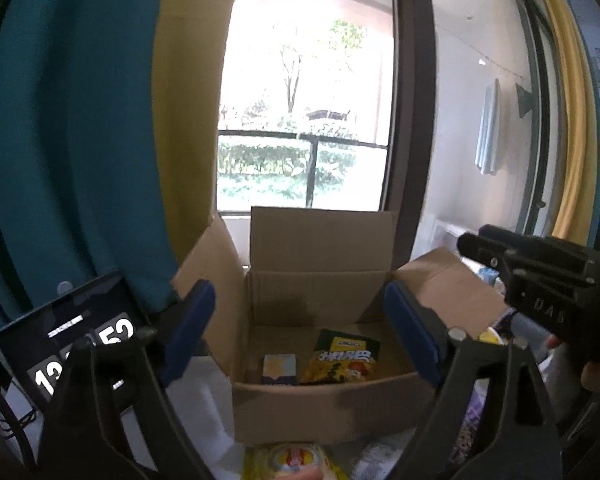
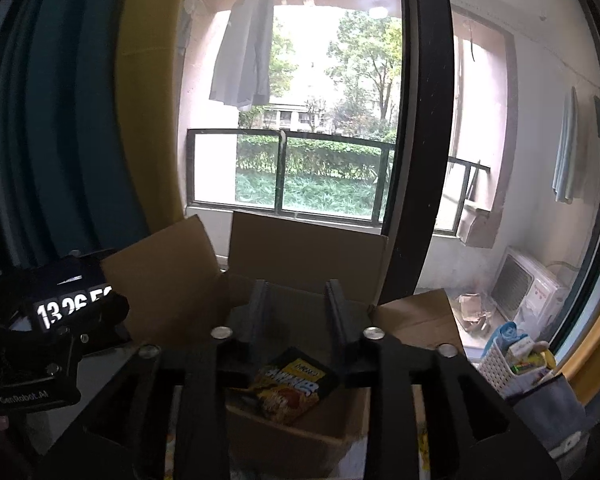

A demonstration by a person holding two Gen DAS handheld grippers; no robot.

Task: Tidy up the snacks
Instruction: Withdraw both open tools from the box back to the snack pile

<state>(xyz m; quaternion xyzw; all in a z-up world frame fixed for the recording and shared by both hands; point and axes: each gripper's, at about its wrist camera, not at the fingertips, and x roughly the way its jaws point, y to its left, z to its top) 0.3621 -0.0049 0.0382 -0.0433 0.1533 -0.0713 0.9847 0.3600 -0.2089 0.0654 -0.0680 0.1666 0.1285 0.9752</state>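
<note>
An open cardboard box (image 1: 316,288) stands in front of the window, flaps up. Inside lie a yellow and dark snack bag (image 1: 342,358) and a small blue and cream carton (image 1: 280,368). My left gripper (image 1: 300,328) is open and empty, its blue pads to either side of the box opening. A yellow packaged snack (image 1: 294,460) lies below it in front of the box. In the right wrist view my right gripper (image 2: 296,312) is open with nothing between its fingers, above the box (image 2: 300,256) and the snack bag (image 2: 292,388). The right gripper's body (image 1: 540,276) shows at the right of the left view.
A tablet showing a clock (image 1: 76,336) stands left of the box, also in the right view (image 2: 72,308). A white basket of small items (image 2: 512,360) sits at the right. Teal and yellow curtains (image 1: 80,120) hang left. More packets (image 1: 472,420) lie right of the box.
</note>
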